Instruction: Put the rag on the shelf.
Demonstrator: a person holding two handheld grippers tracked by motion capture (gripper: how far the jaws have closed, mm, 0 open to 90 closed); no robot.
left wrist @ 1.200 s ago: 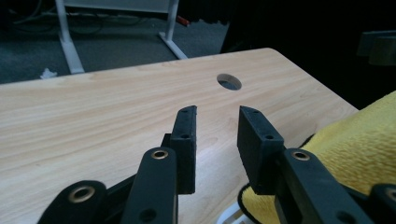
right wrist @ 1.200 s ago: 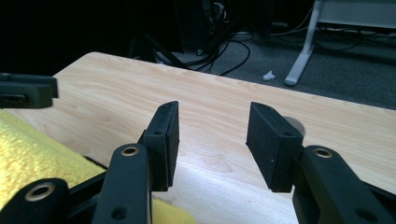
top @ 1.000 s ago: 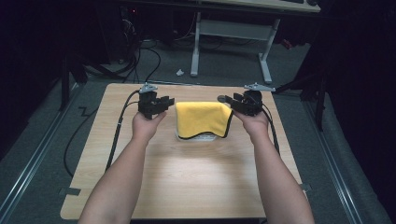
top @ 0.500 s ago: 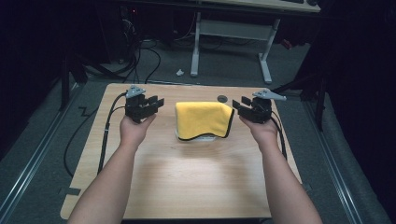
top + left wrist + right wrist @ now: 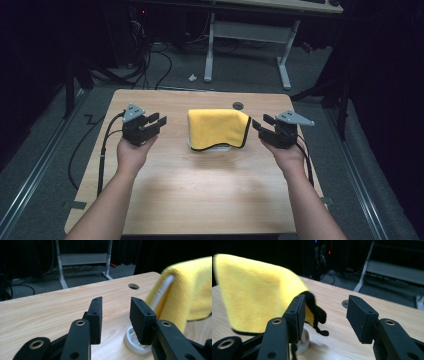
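1. The table (image 5: 200, 200) is light wood and carries no label or writing that can be read; its near edge is cut off at the bottom of the high view.
2. The yellow cloth (image 5: 217, 127) with a dark border lies at the middle of the table, toward the far side, draped over a white stand (image 5: 136, 341). The cloth hides most of this stand, so its form is hard to tell.
3. The left gripper (image 5: 156, 123) is held just left of the cloth, apart from it, with the jaws spread and nothing between them.
4. The right gripper (image 5: 261, 126) is just right of the cloth, also apart, jaws spread and empty.
5. A small round hole (image 5: 238, 105) is in the table behind the cloth.
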